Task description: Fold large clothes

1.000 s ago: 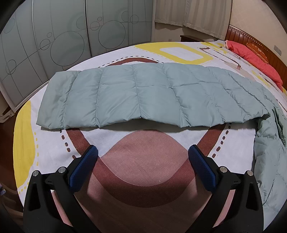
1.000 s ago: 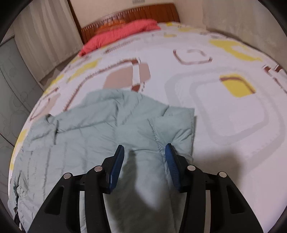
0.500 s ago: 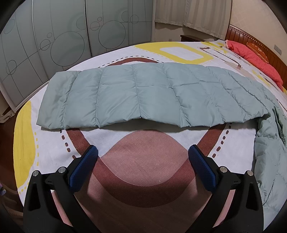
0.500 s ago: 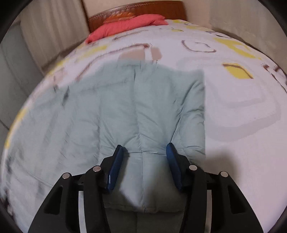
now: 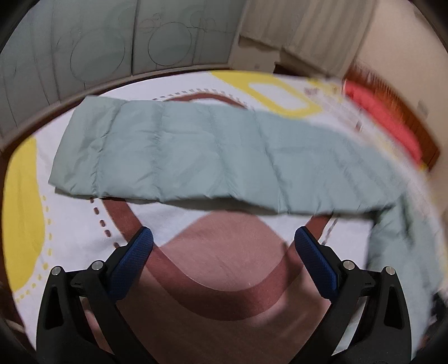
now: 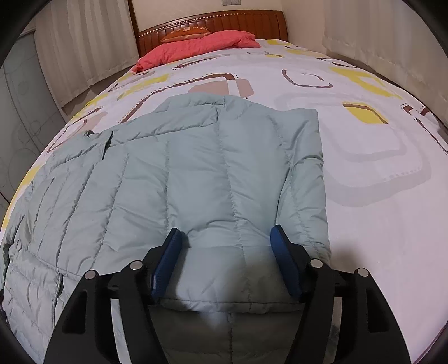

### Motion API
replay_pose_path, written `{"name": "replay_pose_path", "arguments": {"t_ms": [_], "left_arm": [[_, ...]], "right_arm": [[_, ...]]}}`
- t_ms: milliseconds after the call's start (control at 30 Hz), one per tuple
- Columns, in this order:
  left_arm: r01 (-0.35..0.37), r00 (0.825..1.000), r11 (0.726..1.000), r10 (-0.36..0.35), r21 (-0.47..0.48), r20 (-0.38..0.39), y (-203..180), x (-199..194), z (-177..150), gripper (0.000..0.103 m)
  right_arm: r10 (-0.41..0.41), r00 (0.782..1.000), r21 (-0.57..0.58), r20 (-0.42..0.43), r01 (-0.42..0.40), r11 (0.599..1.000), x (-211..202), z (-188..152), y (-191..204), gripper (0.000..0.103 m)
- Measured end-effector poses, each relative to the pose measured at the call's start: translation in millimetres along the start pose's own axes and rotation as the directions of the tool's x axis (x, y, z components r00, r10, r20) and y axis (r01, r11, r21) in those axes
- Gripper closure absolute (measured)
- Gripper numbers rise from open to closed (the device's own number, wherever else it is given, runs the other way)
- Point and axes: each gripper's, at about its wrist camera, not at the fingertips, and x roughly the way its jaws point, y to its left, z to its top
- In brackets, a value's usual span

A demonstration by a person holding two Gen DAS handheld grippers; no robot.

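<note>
Pale green puffer jacket (image 6: 196,173) spread on patterned bed (image 6: 378,224). Looks light, soft, slippery; best pinched at hem or quilted seam. Right gripper (image 6: 226,252) half-open, straddling folded sleeve, nothing clamped. Left gripper (image 5: 224,252) wide open, empty, near outstretched sleeve (image 5: 182,151).

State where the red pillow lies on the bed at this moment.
In the right wrist view the red pillow lies at the far end of the bed, against the wooden headboard, beyond the green puffer jacket.
</note>
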Motion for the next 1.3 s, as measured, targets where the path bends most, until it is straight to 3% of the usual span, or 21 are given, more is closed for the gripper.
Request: {"name": "replay_pose_path", "arguments": {"t_ms": [100, 167, 367, 400, 467, 500, 567, 600, 733, 833, 933, 1067, 1133, 1300], "left_arm": [[0.050, 0.998, 0.991, -0.045, -0.122, 0.039, 28, -2, 7, 0.002], [0.121, 0.991, 0.972, -0.106, -0.201, 0.083, 47, -3, 13, 0.002], [0.171, 0.981, 0.919, -0.124, -0.355, 0.150, 88, 7, 33, 0.006], [0.157, 0.982, 0.916, -0.107, -0.368, 0.154, 89, 6, 35, 0.018], [0.148, 0.983, 0.902, -0.088, -0.405, 0.162, 98, 6, 38, 0.056], [0.164, 0.981, 0.885, -0.101, -0.435, 0.165, 105, 9, 37, 0.063], [0.177, 0.979, 0.855, -0.100, -0.487, 0.181, 119, 11, 37, 0.085], [0.174, 0.979, 0.856, -0.097, -0.486, 0.179, 119, 11, 39, 0.087], [0.126, 0.978, 0.923, -0.055, -0.362, 0.201, 93, -3, 55, 0.096], [0.146, 0.966, 0.961, -0.088, -0.235, 0.241, 50, -17, 63, 0.098], [0.188, 0.954, 0.974, -0.151, -0.123, 0.259, 3, -29, 60, 0.099], [0.283, 0.933, 0.958, -0.283, 0.033, 0.223, -76, -41, 47, 0.099], [0.337, 0.919, 0.935, -0.353, 0.115, 0.179, -124, -45, 33, 0.099], [0.397, 0.898, 0.869, -0.434, 0.296, 0.069, -223, -41, -11, 0.099]], "right_arm": [[0.010, 1.000, 0.007, 0.005, -0.010, 1.000, -2, -2, -1, 0.036], [0.015, 1.000, 0.009, 0.008, -0.015, 1.000, -2, -2, -1, 0.035], [0.017, 1.000, 0.008, 0.016, -0.017, 1.000, -3, -5, 0, 0.034], [0.017, 1.000, 0.008, 0.017, -0.018, 1.000, -3, -5, -1, 0.034], [0.019, 1.000, 0.009, 0.019, -0.019, 1.000, -4, -5, -1, 0.034], [0.019, 1.000, 0.009, 0.020, -0.019, 1.000, -4, -5, -1, 0.034], [0.018, 1.000, 0.008, 0.022, -0.018, 1.000, -4, -5, -1, 0.034], [0.018, 1.000, 0.008, 0.023, -0.018, 1.000, -4, -5, -1, 0.034], [0.018, 1.000, 0.006, 0.024, -0.018, 1.000, -4, -5, -2, 0.034], [0.017, 1.000, 0.005, 0.025, -0.017, 1.000, -3, -5, -2, 0.034], [0.019, 1.000, 0.005, 0.025, -0.019, 1.000, -3, -4, -3, 0.034], [0.022, 0.999, 0.010, 0.027, -0.023, 1.000, -4, -4, -3, 0.034], [0.023, 0.999, 0.012, 0.029, -0.024, 1.000, -5, -3, -4, 0.034], [0.024, 0.999, 0.011, 0.028, -0.024, 1.000, -4, -4, -4, 0.034]]}}
